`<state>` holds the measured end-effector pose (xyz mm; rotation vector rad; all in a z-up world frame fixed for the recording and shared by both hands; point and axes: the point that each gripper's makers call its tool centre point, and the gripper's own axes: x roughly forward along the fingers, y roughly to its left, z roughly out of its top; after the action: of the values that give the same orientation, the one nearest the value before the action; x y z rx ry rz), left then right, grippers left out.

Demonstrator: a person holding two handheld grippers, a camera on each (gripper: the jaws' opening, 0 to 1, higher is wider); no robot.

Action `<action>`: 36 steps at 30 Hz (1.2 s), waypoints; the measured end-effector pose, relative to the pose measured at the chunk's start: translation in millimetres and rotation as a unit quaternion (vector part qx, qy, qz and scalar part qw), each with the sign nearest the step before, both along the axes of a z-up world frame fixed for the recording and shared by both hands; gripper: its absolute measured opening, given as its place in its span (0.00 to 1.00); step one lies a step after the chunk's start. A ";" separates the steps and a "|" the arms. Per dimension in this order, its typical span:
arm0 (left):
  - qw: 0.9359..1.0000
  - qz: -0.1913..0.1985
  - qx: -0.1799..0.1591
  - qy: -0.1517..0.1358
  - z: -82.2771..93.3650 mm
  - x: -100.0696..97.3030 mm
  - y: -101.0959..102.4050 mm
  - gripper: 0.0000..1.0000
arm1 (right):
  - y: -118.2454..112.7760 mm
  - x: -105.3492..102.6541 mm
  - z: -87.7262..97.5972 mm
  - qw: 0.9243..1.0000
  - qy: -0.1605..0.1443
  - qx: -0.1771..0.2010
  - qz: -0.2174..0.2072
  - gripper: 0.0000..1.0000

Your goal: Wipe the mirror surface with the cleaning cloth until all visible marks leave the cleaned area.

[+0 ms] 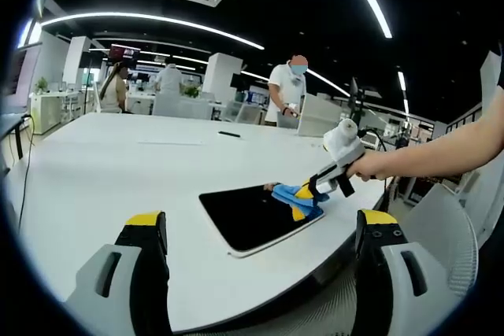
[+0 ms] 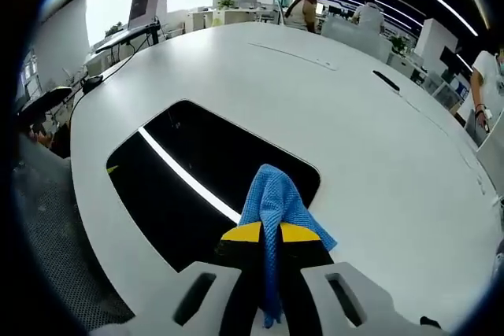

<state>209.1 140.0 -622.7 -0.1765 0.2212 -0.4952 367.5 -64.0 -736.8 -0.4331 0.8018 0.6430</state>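
The right tongs [image 2: 272,235] are clamping a blue cleaning cloth [image 2: 276,206] between their yellow-tipped jaws, and the cloth is bunching out ahead of the tips onto the near edge of the mirror [image 2: 197,186]. In the left gripper view the same right tongs [image 1: 303,192] are pressing the cloth [image 1: 297,197] onto the mirror's far right corner, with the person's hand [image 1: 366,166] gripping the handle and the forearm reaching in from the right. The left tongs [image 1: 260,230] are standing wide apart, gripping nothing, hovering short of the mirror [image 1: 252,218]. The mirror is lying flat on a big white table [image 1: 118,163], its dark glass reflecting a ceiling light strip. Beyond the table, people are standing among desks in an open office under long curved ceiling lights.
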 end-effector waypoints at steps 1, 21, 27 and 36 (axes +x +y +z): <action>1.000 0.000 0.000 0.000 0.0 0.0 0.0 0.99 | 0.9 0.6 0.4 1.000 -0.001 -0.001 0.000 0.01; 1.000 0.000 0.003 0.006 -2.0 0.5 0.7 0.99 | 5.4 44.5 -0.1 1.000 -0.011 -0.013 -0.016 0.01; 1.000 0.003 0.004 0.007 -2.5 0.7 1.5 0.99 | 5.7 52.9 -0.9 1.000 -0.009 -0.015 -0.016 0.01; 1.000 0.001 0.005 0.009 -2.8 0.5 0.9 0.98 | 8.5 59.9 0.3 0.999 -0.016 0.000 -0.035 0.01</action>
<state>209.6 140.8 -625.6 -0.1713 0.2402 -0.4912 427.5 -55.5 -736.5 -0.4129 0.7823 0.5703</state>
